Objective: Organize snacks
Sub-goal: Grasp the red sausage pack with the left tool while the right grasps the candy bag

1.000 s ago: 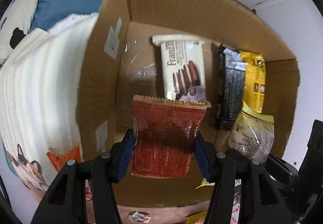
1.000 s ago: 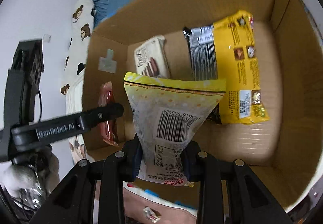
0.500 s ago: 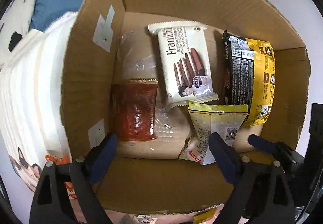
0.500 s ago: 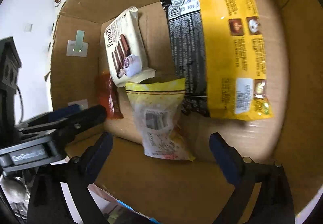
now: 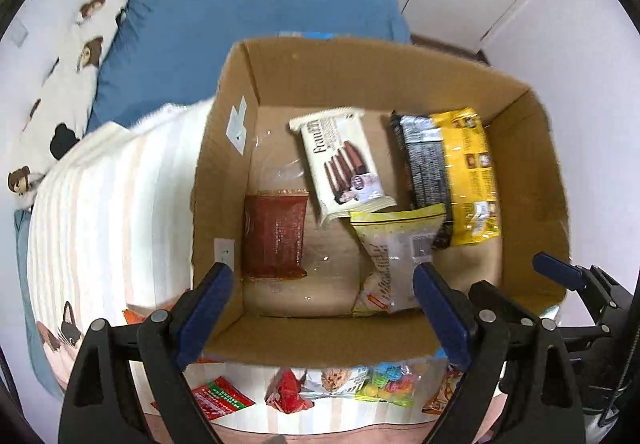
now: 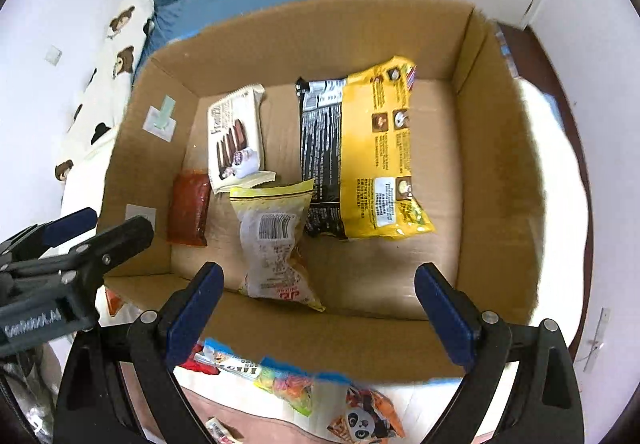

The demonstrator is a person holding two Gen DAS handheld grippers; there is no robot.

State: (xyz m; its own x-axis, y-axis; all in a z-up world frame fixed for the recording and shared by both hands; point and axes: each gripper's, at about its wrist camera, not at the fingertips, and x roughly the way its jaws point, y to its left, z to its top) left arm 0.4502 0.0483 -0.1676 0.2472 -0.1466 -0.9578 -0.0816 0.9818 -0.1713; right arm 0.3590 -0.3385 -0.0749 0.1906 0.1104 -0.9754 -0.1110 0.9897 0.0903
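Snacks already sit in the cardboard box: red packet far left, pale pouch mid-floor. Left gripper and right gripper both gape wide, empty, so I'd lift straight clear of the near wall. Loose packets wait outside, with bare floor on the box's right.

Your left gripper hangs open above the brown cardboard box; the flat red foil packet lies inside, near-left.

Bedroom, bed w/ printed pillow
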